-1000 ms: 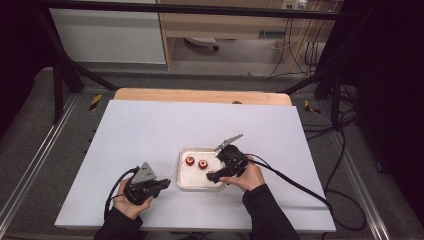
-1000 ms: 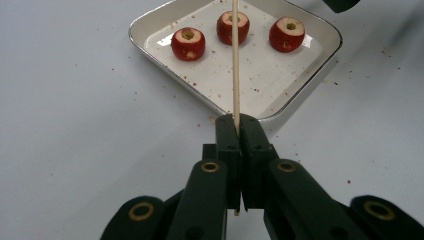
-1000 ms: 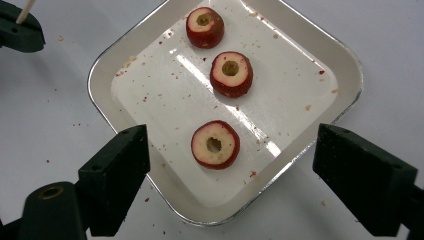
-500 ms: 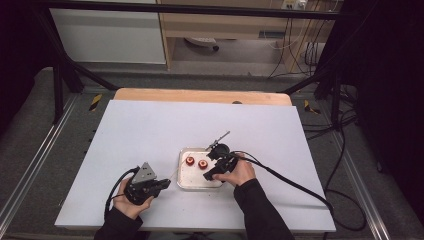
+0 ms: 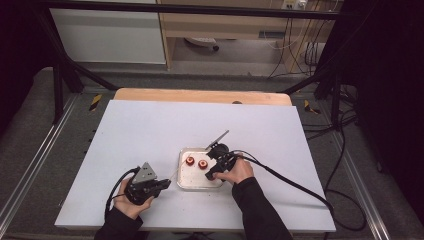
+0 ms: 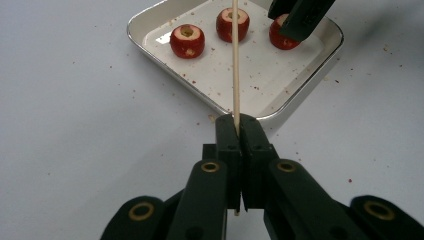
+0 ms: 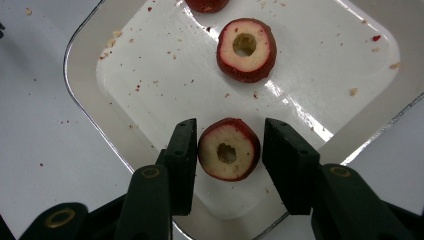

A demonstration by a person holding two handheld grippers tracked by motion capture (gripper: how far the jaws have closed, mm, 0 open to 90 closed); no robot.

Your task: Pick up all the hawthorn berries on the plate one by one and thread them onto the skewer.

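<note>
the jaws of the right gripper (image 7: 227, 150) have just been closing around a cored red fruit (image 7: 229, 149) in the white tray (image 7: 165, 80), seemingly a sliver short of touching. the left gripper (image 6: 239, 131), pinched tight on a wooden skewer (image 6: 235, 60), rests on the surface (image 5: 150, 130) beside the tray; 2 more fruits lie farther in.

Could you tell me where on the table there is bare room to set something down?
The white tabletop is bare across its whole far half, beyond the tray, and along the strips left and right of both hands. It is crowded at the near middle: the tray with its cored red fruits, the right tongs over it, and the left tongs holding a skewer.
</note>
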